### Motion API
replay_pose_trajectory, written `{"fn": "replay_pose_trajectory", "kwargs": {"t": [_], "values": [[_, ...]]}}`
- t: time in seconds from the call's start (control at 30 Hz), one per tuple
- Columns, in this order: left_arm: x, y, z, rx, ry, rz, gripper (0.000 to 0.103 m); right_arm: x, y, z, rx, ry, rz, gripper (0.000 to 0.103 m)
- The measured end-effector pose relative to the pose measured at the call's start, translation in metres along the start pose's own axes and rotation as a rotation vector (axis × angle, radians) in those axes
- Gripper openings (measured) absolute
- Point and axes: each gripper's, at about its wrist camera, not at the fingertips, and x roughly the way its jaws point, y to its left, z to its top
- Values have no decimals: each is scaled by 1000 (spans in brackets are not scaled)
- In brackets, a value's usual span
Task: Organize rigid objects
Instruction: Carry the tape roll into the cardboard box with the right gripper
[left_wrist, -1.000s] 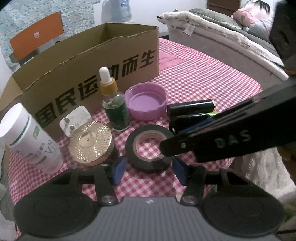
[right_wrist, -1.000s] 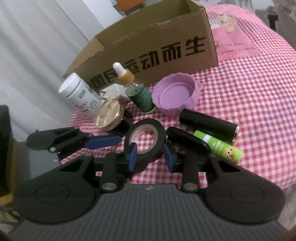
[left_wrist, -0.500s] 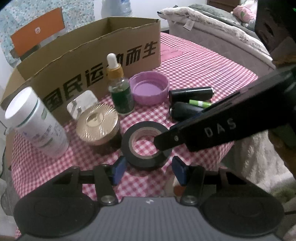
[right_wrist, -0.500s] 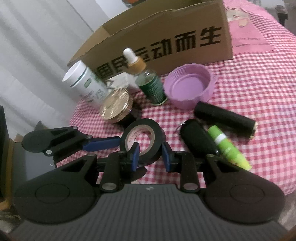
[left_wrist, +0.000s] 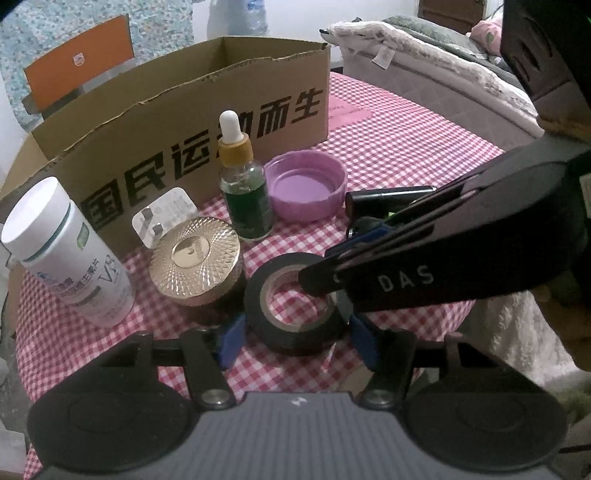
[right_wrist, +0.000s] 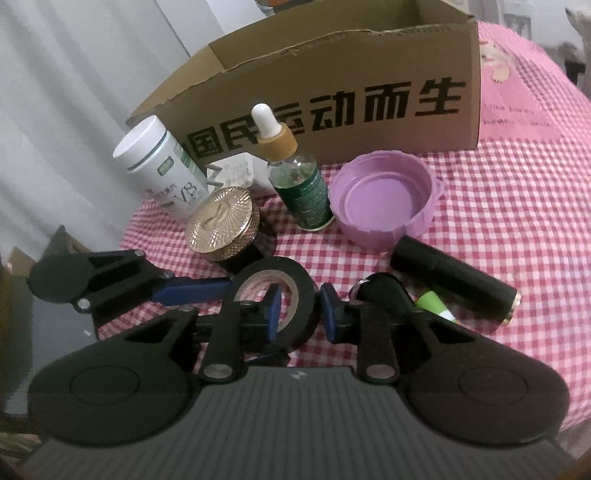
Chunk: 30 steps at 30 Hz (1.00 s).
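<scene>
pinching the black tape roll (right_wrist: 275, 301) wall with our right gripper (right_wrist: 298, 308), jaws just closing, one pad inside the ring | our left gripper (left_wrist: 297, 338) open, straddling the roll, pads apart from it | cardboard box (left_wrist: 192, 122) beyond both

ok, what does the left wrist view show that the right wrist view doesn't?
Left wrist only: orange chair back, grey quilted bed, and the right gripper from the side, lettered DAS.
Right wrist only: white curtain, and the right gripper's jaws straddling the wall of the black tape roll; they have just been closing, contact unclear.
Both: the tape roll, brown cardboard box, white pill bottle, gold-lidded jar, green dropper bottle, purple plastic lid, red checked tablecloth, and the left gripper, jaws open around the roll, just opened wider.
</scene>
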Motion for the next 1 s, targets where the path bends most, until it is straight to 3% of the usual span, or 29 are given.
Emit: {"fn": "replay_pose_trajectory", "kwargs": {"t": [0.17, 0.37, 0.53, 0.63, 0.77, 1.0], "values": [[-14, -3, -1, -12, -18, 3, 62, -10, 4, 0, -4, -4, -1, 17], [-69, -1, 16, 16, -139, 81, 62, -57, 36, 19, -95, -121, 11, 17], [-112, 26, 53, -5, -224, 163, 62, -86, 67, 68, -223, -240, 60, 17], [-120, 57, 84, -27, -236, 184, 62, -86, 76, 111, -277, -263, 103, 17], [-99, 102, 126, -70, -180, 190, 62, -56, 73, 180, -270, -195, 158, 17], [-21, 176, 179, -147, -15, 184, 62, 50, 45, 278, -125, 7, 181, 17]]}}
